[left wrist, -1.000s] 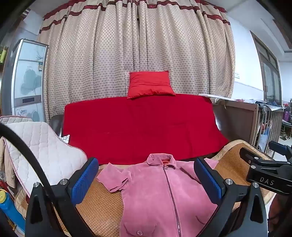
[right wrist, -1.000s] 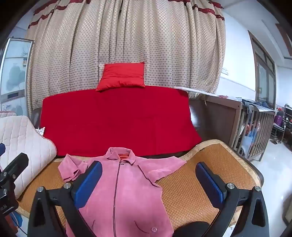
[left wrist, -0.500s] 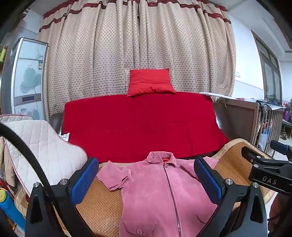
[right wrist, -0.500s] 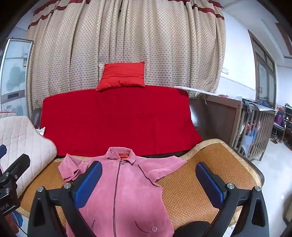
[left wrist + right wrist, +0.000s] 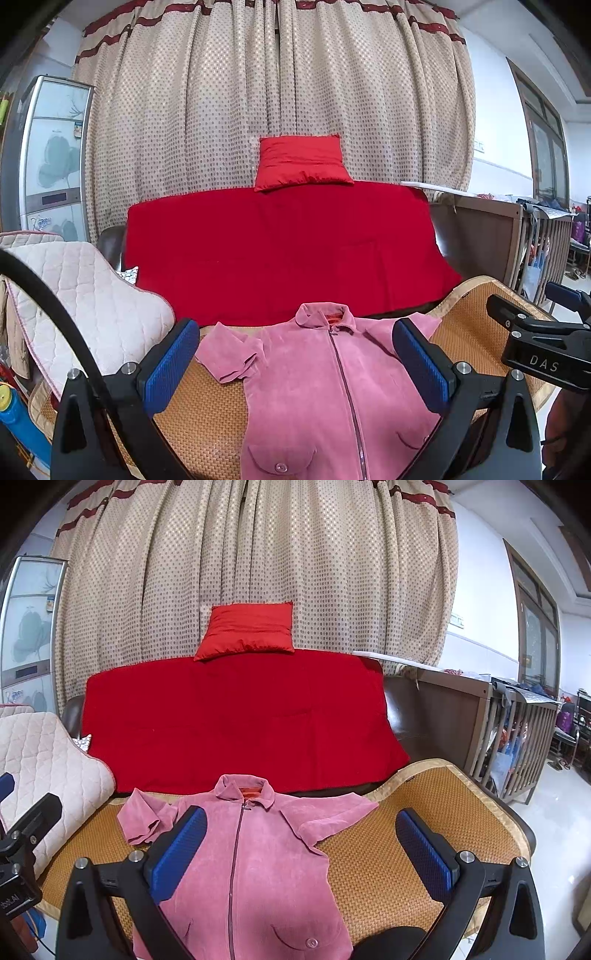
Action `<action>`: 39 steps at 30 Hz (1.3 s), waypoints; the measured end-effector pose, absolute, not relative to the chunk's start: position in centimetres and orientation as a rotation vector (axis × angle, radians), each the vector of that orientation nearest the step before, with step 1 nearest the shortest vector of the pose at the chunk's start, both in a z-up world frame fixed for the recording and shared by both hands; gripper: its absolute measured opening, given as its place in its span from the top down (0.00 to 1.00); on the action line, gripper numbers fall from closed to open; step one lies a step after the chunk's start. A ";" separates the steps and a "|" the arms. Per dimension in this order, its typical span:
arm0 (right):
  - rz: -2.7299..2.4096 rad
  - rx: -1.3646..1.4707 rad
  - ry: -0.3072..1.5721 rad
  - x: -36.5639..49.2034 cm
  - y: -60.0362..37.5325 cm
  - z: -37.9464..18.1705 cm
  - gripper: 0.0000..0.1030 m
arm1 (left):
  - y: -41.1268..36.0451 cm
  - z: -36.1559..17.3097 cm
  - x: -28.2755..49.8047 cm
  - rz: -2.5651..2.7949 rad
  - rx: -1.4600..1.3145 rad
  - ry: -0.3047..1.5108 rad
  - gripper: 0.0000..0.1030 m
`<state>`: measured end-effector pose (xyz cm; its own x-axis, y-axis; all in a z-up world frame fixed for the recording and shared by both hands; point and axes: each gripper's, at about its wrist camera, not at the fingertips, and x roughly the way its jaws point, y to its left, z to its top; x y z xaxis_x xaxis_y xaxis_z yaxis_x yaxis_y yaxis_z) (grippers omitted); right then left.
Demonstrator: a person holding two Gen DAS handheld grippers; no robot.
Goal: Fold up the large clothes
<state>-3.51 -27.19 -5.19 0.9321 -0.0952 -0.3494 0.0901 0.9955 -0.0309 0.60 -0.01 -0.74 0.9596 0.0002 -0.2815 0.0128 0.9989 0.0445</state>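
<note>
Quilted cushion [image 5: 85, 295] far left, off mat edge. L gripper [image 5: 295, 363] hovering over pink jacket [image 5: 314, 376], jaws wide apart, nothing held. Jacket flat, zipped, face up on woven mat [image 5: 399, 849], collar at far side nr red sofa cover [image 5: 236, 716]; left sleeve crumpled, right sleeve spread out. R gripper [image 5: 301, 851] also spread wide, empty, over jacket's right half + bare mat. Risks: crumpled sleeve left unsmoothed → lumpy fold; pinching top layer only → front lifts alone; uneven pull by the 2 grippers → skewed fold, jacket slides on mat.
</note>
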 end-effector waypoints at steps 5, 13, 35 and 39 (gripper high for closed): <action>-0.095 -0.014 0.360 -3.4 -27.3 -5.3 0.00 | 0.1 -0.9 0.7 -0.009 0.045 0.286 0.00; -0.097 -0.014 0.373 -2.9 -27.5 -5.6 0.00 | 0.2 -1.1 1.2 -0.004 0.043 0.299 0.00; -0.108 -0.033 0.448 0.8 -27.6 -8.2 0.00 | 0.6 -3.2 5.0 0.002 0.034 0.368 0.00; -0.112 -0.032 0.460 1.6 -27.6 -8.7 0.00 | 0.6 -3.6 6.2 0.002 0.035 0.384 0.00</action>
